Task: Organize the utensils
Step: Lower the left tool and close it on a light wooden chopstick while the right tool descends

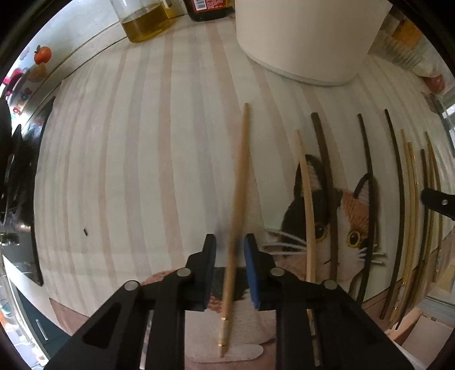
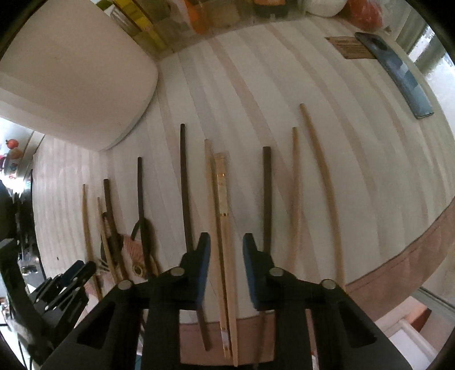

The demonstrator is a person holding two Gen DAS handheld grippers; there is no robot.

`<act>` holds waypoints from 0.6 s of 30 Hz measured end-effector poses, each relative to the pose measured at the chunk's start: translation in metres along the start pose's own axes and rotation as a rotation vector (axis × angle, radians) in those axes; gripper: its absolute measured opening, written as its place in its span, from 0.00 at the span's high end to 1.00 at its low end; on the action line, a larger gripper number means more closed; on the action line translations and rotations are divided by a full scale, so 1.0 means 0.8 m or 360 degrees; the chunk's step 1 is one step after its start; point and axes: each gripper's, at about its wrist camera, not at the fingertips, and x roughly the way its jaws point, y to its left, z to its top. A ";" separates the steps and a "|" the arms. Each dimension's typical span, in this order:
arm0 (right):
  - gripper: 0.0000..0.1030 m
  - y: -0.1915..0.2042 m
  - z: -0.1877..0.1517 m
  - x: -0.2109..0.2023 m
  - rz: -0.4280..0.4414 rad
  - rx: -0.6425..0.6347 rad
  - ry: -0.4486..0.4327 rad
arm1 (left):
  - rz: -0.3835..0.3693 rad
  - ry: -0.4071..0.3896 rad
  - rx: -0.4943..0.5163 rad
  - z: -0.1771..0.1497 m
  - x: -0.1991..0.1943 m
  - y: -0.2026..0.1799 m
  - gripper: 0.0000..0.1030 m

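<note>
Chopsticks lie in a loose row on the striped mat (image 1: 142, 170) near its front edge; the left gripper (image 1: 229, 247) straddles a pale chopstick (image 1: 238, 199) with a gap at each pad, and could tip or roll it. The right gripper (image 2: 226, 250) likewise straddles a gold-banded pair (image 2: 223, 216) without touching, and may catch only one. Only the right view shows the phone (image 2: 398, 74) by the far corner; only the left, the oil bottle (image 1: 145, 22).

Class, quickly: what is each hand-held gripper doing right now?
Left hand-held gripper: open, pads either side of a light chopstick, not pressing it.
Right hand-held gripper: open around two pale chopsticks, not gripping.
</note>
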 end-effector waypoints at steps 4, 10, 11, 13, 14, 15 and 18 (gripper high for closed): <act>0.85 0.009 0.002 0.017 -0.0065 -0.0034 0.0028 | -0.0009 -0.0001 0.0002 0.003 -0.003 0.001 0.90; 0.94 0.007 0.003 0.026 -0.0128 -0.0050 0.0022 | -0.0049 0.0031 -0.0035 0.023 0.000 0.030 0.90; 0.94 0.005 0.003 0.026 -0.0142 -0.0055 0.0018 | -0.0075 0.0043 -0.0049 0.036 -0.003 0.037 0.89; 0.93 0.006 0.004 0.027 -0.0155 -0.0070 0.0025 | -0.0121 0.0052 -0.0086 0.036 -0.001 0.057 0.89; 0.93 0.006 0.005 0.027 -0.0163 -0.0080 0.0036 | -0.0141 0.0052 -0.0097 0.037 0.000 0.062 0.88; 0.93 0.008 0.006 0.028 -0.0172 -0.0094 0.0045 | -0.0154 0.0049 -0.0108 0.040 -0.001 0.067 0.88; 0.93 0.019 0.018 0.033 -0.0206 -0.0131 0.0059 | -0.0128 0.0045 -0.0090 0.051 -0.003 0.073 0.88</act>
